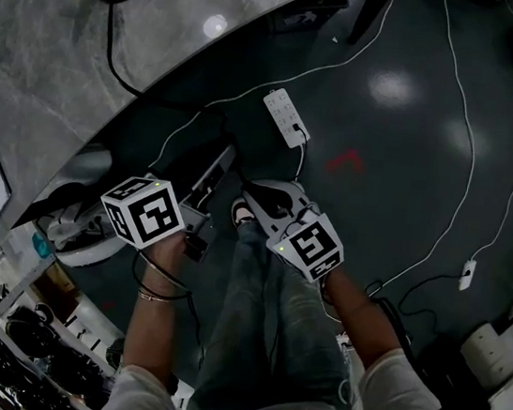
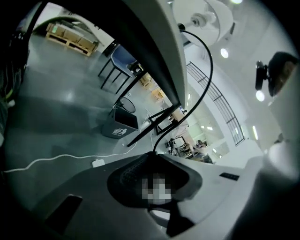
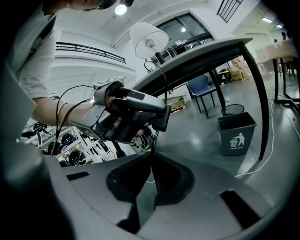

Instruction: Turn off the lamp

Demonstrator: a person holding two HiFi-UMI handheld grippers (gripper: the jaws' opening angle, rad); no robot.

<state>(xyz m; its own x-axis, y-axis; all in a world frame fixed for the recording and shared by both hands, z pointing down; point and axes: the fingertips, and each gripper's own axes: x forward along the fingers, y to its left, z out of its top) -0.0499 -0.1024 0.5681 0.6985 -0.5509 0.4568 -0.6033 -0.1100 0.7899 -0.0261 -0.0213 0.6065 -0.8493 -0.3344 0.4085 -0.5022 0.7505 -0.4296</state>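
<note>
Your leg [image 1: 256, 341] in jeans and both forearms fill the bottom of the head view, closest to you. Beyond them the grey desk [image 1: 51, 47] sweeps across the upper left, above the dark floor [image 1: 394, 171]. The lamp [image 3: 149, 40] stands on that desk. Its white shade shows high in the right gripper view, and its black base sits at the desk's far end in the head view. A dark bin [image 3: 236, 133] stands on the floor near a desk leg.

Your left hand-held gripper [image 2: 152, 159] is out past the desk edge, clenched on the black switch [image 3: 161, 118] in the lamp's cord [image 2: 210, 70]. Your right hand-held gripper [image 3: 152, 161] sits just beside and below it. Its jaws are pinched together on that same cord, which rises from them to the switch.

On the floor ahead of your shoe [image 1: 271, 201] lies a white power strip [image 1: 286, 116], and a thin white cable [image 1: 471, 163] trails past it.
</note>
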